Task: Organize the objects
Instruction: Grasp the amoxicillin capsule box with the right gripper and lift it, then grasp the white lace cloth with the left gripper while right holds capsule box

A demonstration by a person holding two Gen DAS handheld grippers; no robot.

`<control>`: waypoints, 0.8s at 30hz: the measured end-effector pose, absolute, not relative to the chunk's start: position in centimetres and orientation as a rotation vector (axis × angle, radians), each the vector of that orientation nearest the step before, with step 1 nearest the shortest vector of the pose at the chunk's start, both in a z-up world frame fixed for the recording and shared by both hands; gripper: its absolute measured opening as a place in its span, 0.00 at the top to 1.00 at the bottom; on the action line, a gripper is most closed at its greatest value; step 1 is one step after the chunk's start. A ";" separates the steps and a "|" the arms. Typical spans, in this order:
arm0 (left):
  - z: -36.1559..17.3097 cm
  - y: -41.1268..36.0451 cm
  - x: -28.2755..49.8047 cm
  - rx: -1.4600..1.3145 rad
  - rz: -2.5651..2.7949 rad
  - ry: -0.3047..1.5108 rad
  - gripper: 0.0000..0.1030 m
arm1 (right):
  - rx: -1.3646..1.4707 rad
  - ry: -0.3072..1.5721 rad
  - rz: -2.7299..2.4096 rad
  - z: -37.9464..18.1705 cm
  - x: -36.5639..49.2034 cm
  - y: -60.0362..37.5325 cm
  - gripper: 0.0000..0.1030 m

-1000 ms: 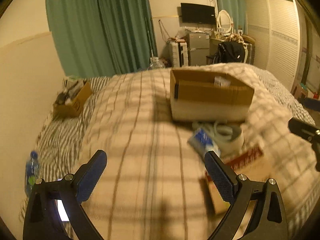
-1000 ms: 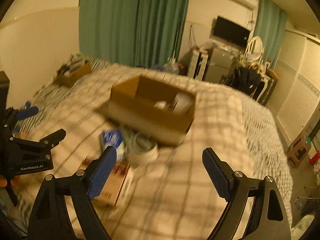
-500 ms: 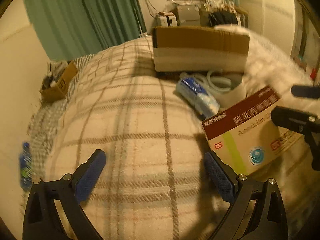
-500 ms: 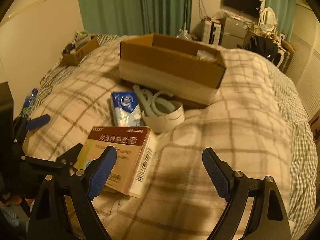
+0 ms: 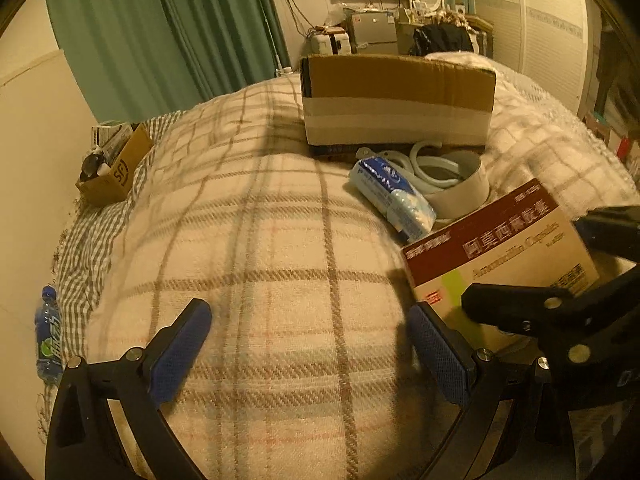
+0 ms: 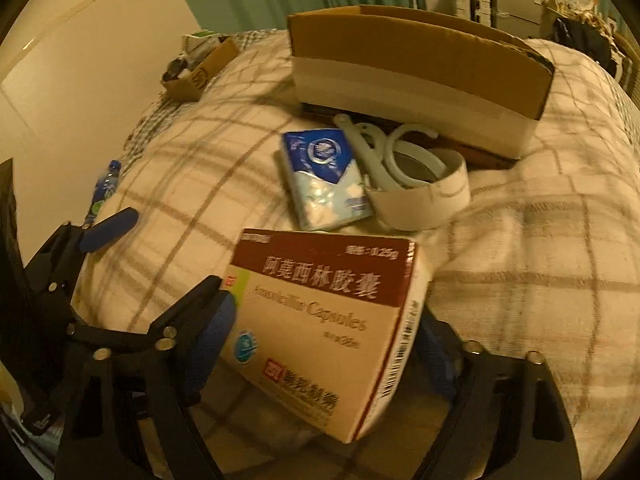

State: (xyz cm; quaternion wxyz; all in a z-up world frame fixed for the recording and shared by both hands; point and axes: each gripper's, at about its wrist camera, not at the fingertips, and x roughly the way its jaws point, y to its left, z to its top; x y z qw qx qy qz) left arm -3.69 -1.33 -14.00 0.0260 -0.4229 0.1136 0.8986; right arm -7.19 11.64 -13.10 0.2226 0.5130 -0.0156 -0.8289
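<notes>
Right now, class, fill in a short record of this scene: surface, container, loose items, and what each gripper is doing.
surface: plaid blanket on a bed
container: open cardboard box, standing behind the loose items
loose items: medicine box, blue tissue pack, white tape roll
right gripper: jaws either side of the medicine box and just been closing; contact of the pads unclear
left gripper: open, nothing between its fingers, over bare blanket
off to the side: blue bottle, small carton
</notes>
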 end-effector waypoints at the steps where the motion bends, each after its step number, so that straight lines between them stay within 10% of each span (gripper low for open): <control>1: -13.8 -1.5 -3.7 -1.301 2.776 0.333 0.03 | 1.409 -0.043 -2.298 -12.9 -7.1 11.7 0.29; 10: -11.5 -2.5 -3.3 -1.246 2.772 0.181 0.03 | 1.254 -0.077 -2.368 -8.0 -5.2 12.8 0.65; 24: -10.8 1.7 -3.0 -1.192 2.603 0.081 0.03 | 1.012 0.113 -2.744 -0.8 -3.4 17.2 0.69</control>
